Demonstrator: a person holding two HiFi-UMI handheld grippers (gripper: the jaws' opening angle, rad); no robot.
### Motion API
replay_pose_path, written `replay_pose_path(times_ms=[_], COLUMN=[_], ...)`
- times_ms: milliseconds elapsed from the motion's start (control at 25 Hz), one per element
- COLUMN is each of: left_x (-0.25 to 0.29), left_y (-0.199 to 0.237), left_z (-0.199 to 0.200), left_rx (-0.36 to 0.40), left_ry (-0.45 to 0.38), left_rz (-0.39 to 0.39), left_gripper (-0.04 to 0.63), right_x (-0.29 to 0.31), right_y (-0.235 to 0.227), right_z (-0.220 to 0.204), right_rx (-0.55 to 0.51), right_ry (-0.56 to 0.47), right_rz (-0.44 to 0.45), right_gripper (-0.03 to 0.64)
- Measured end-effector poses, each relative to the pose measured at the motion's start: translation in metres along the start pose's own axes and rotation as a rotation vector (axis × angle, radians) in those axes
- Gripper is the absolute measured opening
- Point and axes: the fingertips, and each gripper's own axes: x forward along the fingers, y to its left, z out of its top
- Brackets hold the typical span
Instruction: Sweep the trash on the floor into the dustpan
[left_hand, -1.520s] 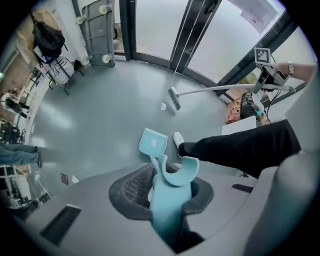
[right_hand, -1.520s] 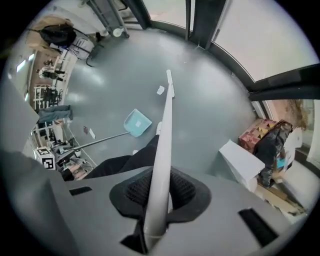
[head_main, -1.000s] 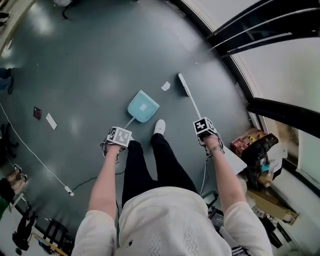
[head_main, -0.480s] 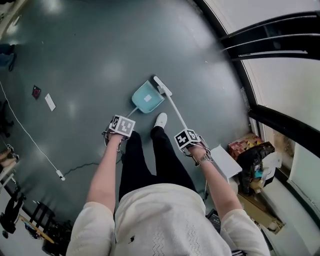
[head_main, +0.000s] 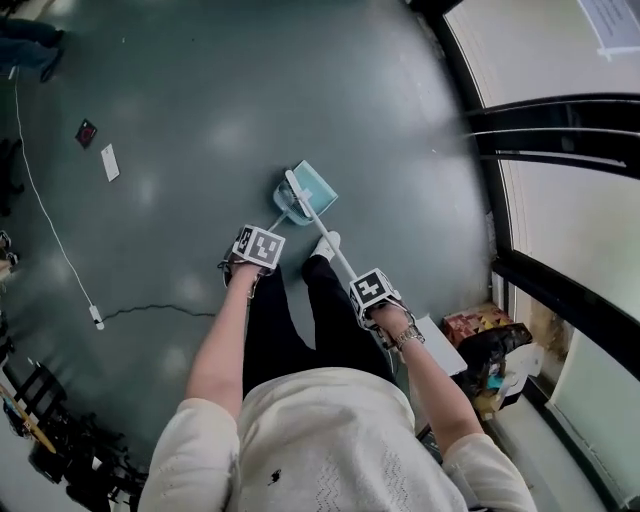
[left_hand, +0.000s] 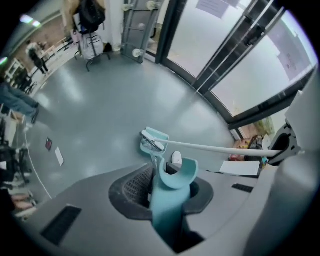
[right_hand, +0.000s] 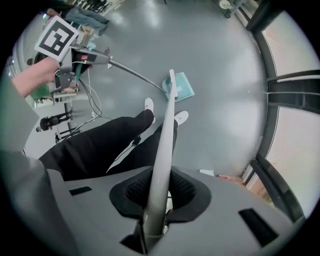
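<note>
A teal dustpan (head_main: 316, 186) sits on the grey floor just ahead of the person's feet. My left gripper (head_main: 262, 240) is shut on its teal handle (left_hand: 167, 200). The white broom head (head_main: 296, 194) lies across the dustpan's mouth, and its long pale handle (head_main: 340, 255) runs back to my right gripper (head_main: 372, 292), which is shut on it. From the left gripper view the bristles (left_hand: 151, 141) rest in the dustpan (left_hand: 159, 136). In the right gripper view the broom handle (right_hand: 165, 150) points down to the dustpan (right_hand: 183, 86). Far left lie a white paper scrap (head_main: 109, 161) and a dark red square (head_main: 86, 132).
The person's black-trousered legs and a white shoe (head_main: 326, 243) stand right behind the dustpan. A white cable (head_main: 50, 240) crosses the floor at left. A dark-framed glass wall (head_main: 500, 200) curves along the right, with boxes and bags (head_main: 480, 330) at its foot.
The broom swung left, its head going from right of a white scrap to over the dustpan mouth. That scrap lay in the dustpan half a second ago; now the broom head covers it.
</note>
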Motion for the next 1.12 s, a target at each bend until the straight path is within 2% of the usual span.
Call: replay_pose_path(times_ms=[120, 240, 320, 440, 560, 640, 880, 1000, 1120], left_x=[-0.017, -0.029, -0.043, -0.07, -0.092, -0.111, -0.156, -0.163, -0.18], left_y=[0.019, 0.037, 0.063, 0.105, 0.136, 0.167, 0.267, 0.299, 0.351], left_z=[-0.036, -0.075, -0.105, -0.163, -0.22, -0.26, -0.359, -0.384, -0.407], left_rx=[-0.112, -0.248, -0.319, -0.401, -0.464, -0.498, -0.675, -0.767, -0.809], left_ry=[-0.024, -0.082, -0.102, -0.118, -0.145, -0.149, -0.194, -0.222, -0.211], left_rz=[0.037, -0.015, -0.015, 0.022, 0.02, 0.053, 0.128, 0.105, 0.174], left_gripper=[0.092, 0.092, 0.092, 0.092, 0.092, 0.092, 0.092, 0.092, 0.092], right_x=[-0.014, -0.036, -0.053, -0.074, -0.089, -0.099, -0.134, -0.154, -0.177], right_y=[0.008, 0.016, 0.024, 0.048, 0.084, 0.116, 0.219, 0.265, 0.309], right_z=[-0.009, -0.004, 0.009, 0.03, 0.055, 0.077, 0.164, 0.213, 0.275], right_rx=[-0.056, -0.124, -0.172, -0.21, -0.193, -0.175, -0.193, -0.234, -0.306], right_ry=[-0.002, -0.01, -0.009, -0.008, -0.019, -0.035, -0.095, -0.105, -0.106], right_rz=[-0.024, -0.069, -0.124, -0.188, -0.201, -0.197, -0.2, -0.213, -0.25], right_gripper=[0.081, 0.081, 0.081, 0.081, 0.081, 0.081, 0.081, 0.081, 0.081])
